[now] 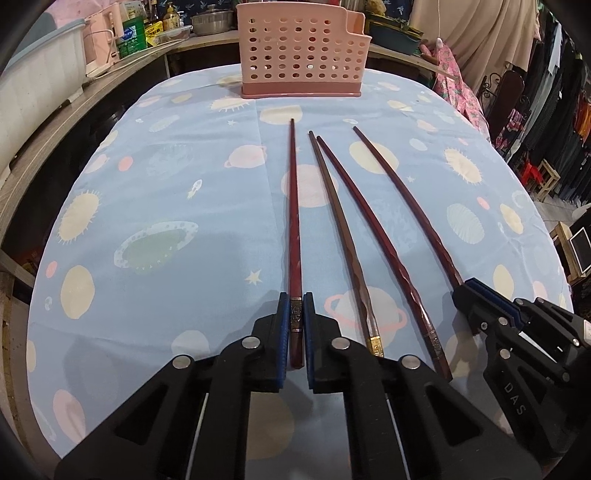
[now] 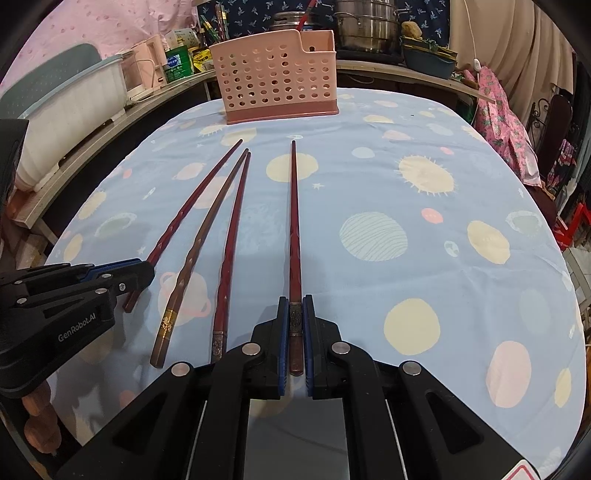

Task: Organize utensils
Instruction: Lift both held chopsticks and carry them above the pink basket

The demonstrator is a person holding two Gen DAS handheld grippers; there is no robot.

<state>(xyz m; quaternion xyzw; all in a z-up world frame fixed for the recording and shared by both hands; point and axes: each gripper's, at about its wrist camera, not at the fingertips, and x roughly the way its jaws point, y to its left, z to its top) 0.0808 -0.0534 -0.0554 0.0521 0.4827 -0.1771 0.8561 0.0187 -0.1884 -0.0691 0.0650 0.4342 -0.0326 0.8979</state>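
Several dark red chopsticks lie side by side on the blue space-print tablecloth (image 1: 166,192), tips toward a pink perforated utensil holder (image 1: 299,51) at the far edge, also in the right wrist view (image 2: 277,77). My left gripper (image 1: 296,306) is shut on the thick end of the leftmost chopstick (image 1: 293,206); it shows at the left of the right wrist view (image 2: 144,271). My right gripper (image 2: 295,310) is shut on the thick end of the rightmost chopstick (image 2: 293,214), and appears at the right of the left wrist view (image 1: 461,286). Two chopsticks (image 1: 340,229) (image 1: 373,229) lie loose between them.
A wooden counter (image 1: 55,122) runs behind and left of the table with a white bin (image 2: 70,110), bottles and metal pots (image 2: 369,26). Clothes (image 1: 554,110) hang at the right. The tablecloth's right half (image 2: 443,221) carries nothing.
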